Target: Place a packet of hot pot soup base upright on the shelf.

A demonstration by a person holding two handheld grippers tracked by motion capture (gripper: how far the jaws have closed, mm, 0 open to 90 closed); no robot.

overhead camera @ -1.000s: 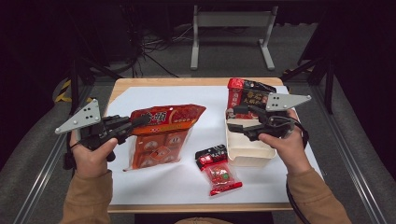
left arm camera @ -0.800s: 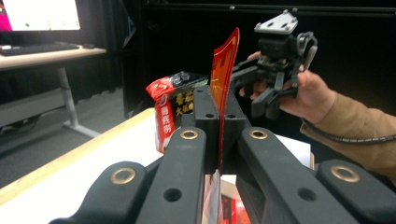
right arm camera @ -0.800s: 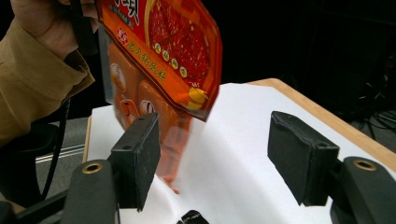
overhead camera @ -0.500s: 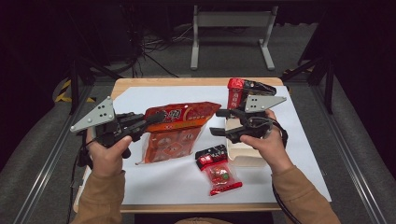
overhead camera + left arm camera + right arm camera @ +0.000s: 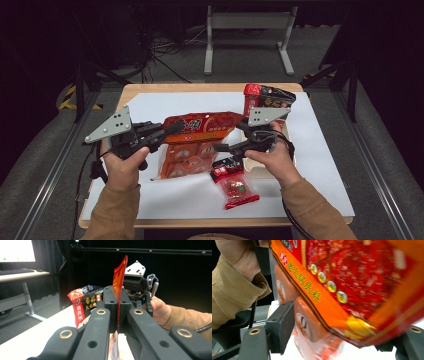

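Left gripper: jaws clenched on the left end of the orange pouch, which is being held lifted off the table; in the left gripper view the pouch's edge is standing upright, pinched thin between the two black jaws. The left hand is wrapping the handle below the grey plate.

Right gripper: jaws standing wide and released, having just been opening; they are pointing left toward the pouch's right side. In the right gripper view the pouch is hanging between the jaws, blurred, with one pad apart from it at the left; whether the other pad is touching cannot be told. The right hand is gripping the handle.

Orange pouch: sitting over the middle of the white sheet, tilted, its upper band toward the far side and its lower part near the sheet.

Small red packet: lying flat on the sheet, just below the right gripper, near the front edge.

Dark packet: standing at the far right of the table, beyond the right gripper; in the left gripper view it is showing red and black.

Pale tray: lying under the right hand, partly hidden.

Table: wooden rim showing around the sheet.
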